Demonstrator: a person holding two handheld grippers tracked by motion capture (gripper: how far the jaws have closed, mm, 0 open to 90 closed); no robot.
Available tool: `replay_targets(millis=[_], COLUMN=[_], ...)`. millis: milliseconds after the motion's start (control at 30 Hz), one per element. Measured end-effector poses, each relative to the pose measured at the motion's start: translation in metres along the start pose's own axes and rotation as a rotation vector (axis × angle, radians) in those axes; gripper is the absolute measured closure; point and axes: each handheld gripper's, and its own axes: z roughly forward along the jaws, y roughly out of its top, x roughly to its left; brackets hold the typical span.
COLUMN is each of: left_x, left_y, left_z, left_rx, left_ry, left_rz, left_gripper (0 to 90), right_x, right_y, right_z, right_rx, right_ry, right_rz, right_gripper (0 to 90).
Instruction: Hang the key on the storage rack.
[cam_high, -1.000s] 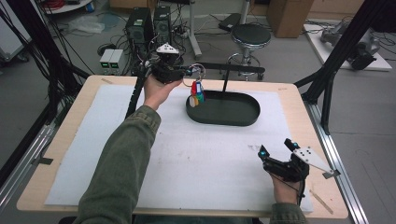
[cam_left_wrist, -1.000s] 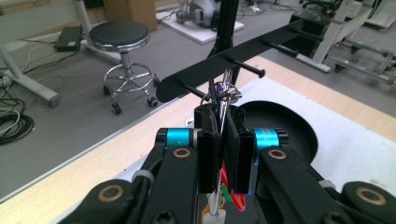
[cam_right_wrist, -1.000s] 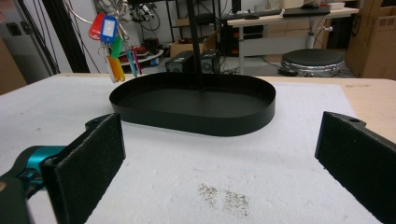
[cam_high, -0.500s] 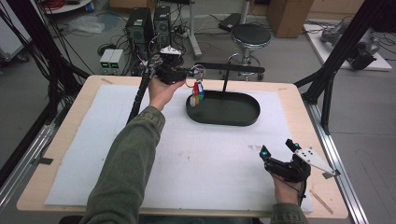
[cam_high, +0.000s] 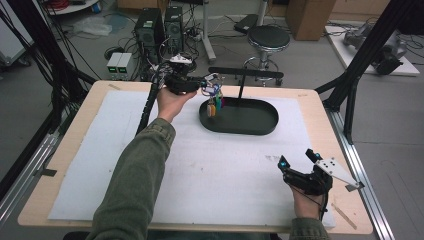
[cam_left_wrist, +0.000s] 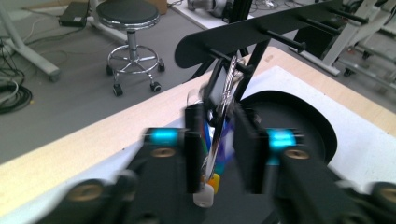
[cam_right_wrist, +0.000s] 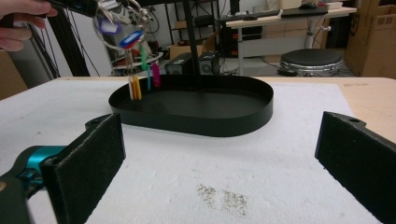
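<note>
- Keys on a metal ring, with coloured plastic tags, hang from a peg of the black rack, just above the left end of the oval tray.
- Left gripper has just been opening its jaws; the ring is between the pads, and they seem no longer to press it.
- Right gripper rests near the table edge, well apart from the tray, jaws wide and holding nothing.
- Risk: the thin, smooth ring may sit only on the tip of the peg, so pulling back carelessly could drag it off into the tray.
- Tray is matte black with a low wall; the white mat looks rough and foamy.
</note>
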Motion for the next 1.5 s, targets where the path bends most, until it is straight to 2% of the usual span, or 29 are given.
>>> replay_targets(millis=[100,167,467,567,700,900,1000,1167,1500], left_x=[0.002,0.003,0.002,0.004,0.006,0.006,0.005,0.000,-0.010], left_y=[0.000,-0.002,-0.014,-0.016,-0.018,-0.023,-0.028,-0.036,-0.050], left_z=[-0.003,-0.004,-0.010,-0.012,-0.018,-0.028,-0.032,-0.036,-0.049], left_rx=[0.007,-0.004,0.011,0.019,0.007,0.004,-0.002,0.017,0.018], left_ry=[-0.012,-0.042,-0.035,-0.033,-0.018,0.002,-0.001,-0.002,-0.008], left_rz=[-0.020,-0.030,-0.011,-0.003,0.006,0.018,0.015,0.037,0.084], left_gripper=[54.0,48.2,13.4,5.2,1.7,1.6,1.6,1.6,1.6], right_x=[0.000,0.000,0.000,0.000,0.000,0.000,0.001,0.002,0.001], right_y=[0.000,0.000,0.000,0.000,0.000,0.000,0.000,0.000,0.000], right_z=[0.000,0.000,0.000,0.000,0.000,0.001,0.001,0.001,0.001], right_rx=[0.003,0.003,0.000,-0.001,0.001,0.000,0.005,0.007,0.008], right_ry=[0.002,0.002,0.001,0.001,0.003,0.006,0.005,0.010,0.009], right_rz=[-0.003,-0.003,0.003,0.002,0.001,-0.001,0.002,-0.001,-0.006], right_gripper=[0.5,0.5,0.5,0.5,0.5,0.5,0.5,0.5,0.5])
